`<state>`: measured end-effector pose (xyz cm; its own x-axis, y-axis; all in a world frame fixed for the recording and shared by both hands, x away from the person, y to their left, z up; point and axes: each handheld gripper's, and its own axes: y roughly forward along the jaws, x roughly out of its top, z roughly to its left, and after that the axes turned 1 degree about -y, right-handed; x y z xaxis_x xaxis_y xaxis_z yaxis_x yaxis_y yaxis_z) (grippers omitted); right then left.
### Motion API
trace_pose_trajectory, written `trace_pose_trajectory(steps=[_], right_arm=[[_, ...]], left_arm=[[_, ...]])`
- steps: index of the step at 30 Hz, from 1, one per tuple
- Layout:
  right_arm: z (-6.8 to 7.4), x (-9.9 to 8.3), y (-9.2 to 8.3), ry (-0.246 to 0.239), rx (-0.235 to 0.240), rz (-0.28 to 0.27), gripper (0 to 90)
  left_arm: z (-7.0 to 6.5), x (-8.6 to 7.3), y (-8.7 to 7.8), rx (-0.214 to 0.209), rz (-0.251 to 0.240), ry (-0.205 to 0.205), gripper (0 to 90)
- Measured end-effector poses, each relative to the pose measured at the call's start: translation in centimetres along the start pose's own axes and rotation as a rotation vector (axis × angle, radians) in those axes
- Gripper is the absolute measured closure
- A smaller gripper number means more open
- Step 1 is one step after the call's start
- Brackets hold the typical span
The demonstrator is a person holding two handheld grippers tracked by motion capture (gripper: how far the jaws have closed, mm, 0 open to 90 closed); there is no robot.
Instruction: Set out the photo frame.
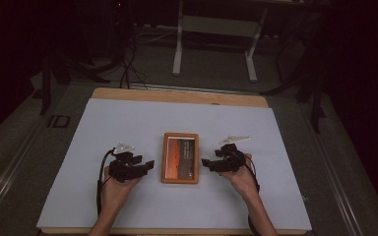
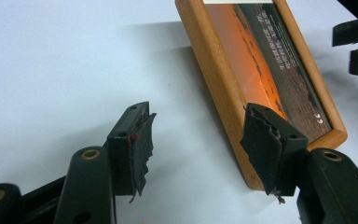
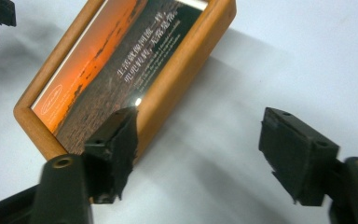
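Note:
A wooden picture frame [image 1: 179, 158] with an orange sunset print lies flat in the middle of the white table mat [image 1: 128, 123]. My left gripper [image 1: 148, 166] sits just left of the picture frame [image 2: 242, 70], open, with one jaw over the frame's near corner and the other over bare mat. My right gripper [image 1: 205, 162] is just right of the picture frame [image 3: 121, 65], also open, one jaw above the frame's long edge, the other over the mat. Neither holds anything. The left gripper [image 2: 200, 140] and right gripper [image 3: 209, 154] both hover low.
The mat covers a wooden table [image 1: 177, 95] whose far edge shows. Beyond it on the dark floor stand a white table base [image 1: 216, 44] and some cables [image 1: 128, 69].

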<state>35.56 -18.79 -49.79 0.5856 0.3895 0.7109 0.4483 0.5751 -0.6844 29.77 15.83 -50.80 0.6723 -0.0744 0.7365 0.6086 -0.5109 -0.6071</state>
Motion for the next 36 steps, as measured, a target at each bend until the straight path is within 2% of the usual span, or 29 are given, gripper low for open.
trace_pose_trajectory(steps=[1, 5, 8, 10, 11, 13, 14, 16, 17, 18, 19, 20, 21, 22, 24, 27, 28, 29, 32, 36], right_arm=[[0.2, 0.2, -0.2, -0.010, -0.018, 0.000, 22.5], [0.2, 0.3, -0.2, -0.015, -0.042, 0.018, 18.1], [0.3, 0.4, -0.1, -0.021, -0.045, 0.021, 15.2], [0.6, 0.7, 0.0, -0.038, -0.053, 0.025, 13.8], [0.9, 1.2, 0.0, -0.066, -0.050, 0.027, 11.9], [1.1, 1.3, 0.1, -0.075, -0.057, 0.029, 11.6], [1.4, 1.6, 0.2, -0.103, -0.070, 0.028, 11.8], [1.8, 2.2, 0.5, -0.120, -0.075, 0.026, 13.2], [2.1, 2.7, 0.8, -0.145, -0.083, 0.030, 21.1], [2.1, 2.7, 0.8, -0.145, -0.083, 0.030, 21.1], [2.2, 3.1, 1.1, -0.168, -0.083, 0.034, 36.6], [2.2, 3.1, 1.1, -0.168, -0.083, 0.034, 36.6], [2.2, 3.5, 1.3, -0.169, -0.085, 0.033, 52.9], [2.2, 3.5, 1.3, -0.169, -0.085, 0.033, 52.9], [2.1, 3.7, 1.4, -0.160, -0.065, 0.019, 64.8], [1.9, 4.2, 1.7, -0.145, -0.077, -0.014, 82.9], [1.9, 4.2, 1.7, -0.145, -0.077, -0.014, 82.9], [1.7, 4.4, 2.0, -0.146, -0.076, -0.032, 87.7], [1.7, 4.5, 2.1, -0.146, -0.078, -0.037, 89.2], [1.9, 5.3, 3.3, -0.180, -0.101, -0.053, 89.7]], left_arm=[[0.1, 0.0, 0.0, -0.006, 0.001, -0.003, 42.4], [0.1, 0.0, 0.1, -0.018, 0.008, -0.009, 42.5], [0.2, 0.0, 0.0, -0.026, 0.005, -0.009, 42.8], [0.2, 0.1, -0.1, -0.027, 0.002, -0.005, 42.9], [0.2, 0.1, -0.2, -0.025, -0.001, 0.000, 42.9], [0.2, 0.2, -0.2, -0.028, -0.002, 0.003, 42.9], [0.2, 0.2, -0.2, -0.030, -0.002, 0.004, 42.9], [0.2, 0.2, -0.2, -0.029, -0.003, 0.001, 42.9], [0.1, 0.2, -0.2, -0.031, -0.003, -0.002, 42.9], [0.1, 0.2, -0.2, -0.031, -0.003, -0.002, 42.9], [0.2, 0.2, -0.2, -0.032, -0.007, -0.002, 42.9], [0.2, 0.2, -0.2, -0.032, -0.007, -0.002, 43.0], [0.1, 0.2, -0.3, -0.035, -0.009, 0.005, 43.4], [0.1, 0.2, -0.3, -0.035, -0.009, 0.005, 43.9], [0.0, 0.3, -0.3, -0.041, -0.013, 0.012, 43.9], [-0.1, 0.3, -0.3, -0.051, -0.014, 0.022, 44.1], [-0.1, 0.3, -0.3, -0.051, -0.014, 0.022, 44.1], [-0.2, 0.3, -0.2, -0.053, -0.013, 0.024, 44.1], [-0.3, 0.3, -0.2, -0.052, -0.014, 0.029, 44.2], [-0.3, 0.3, -0.2, -0.051, -0.018, 0.033, 43.8]])
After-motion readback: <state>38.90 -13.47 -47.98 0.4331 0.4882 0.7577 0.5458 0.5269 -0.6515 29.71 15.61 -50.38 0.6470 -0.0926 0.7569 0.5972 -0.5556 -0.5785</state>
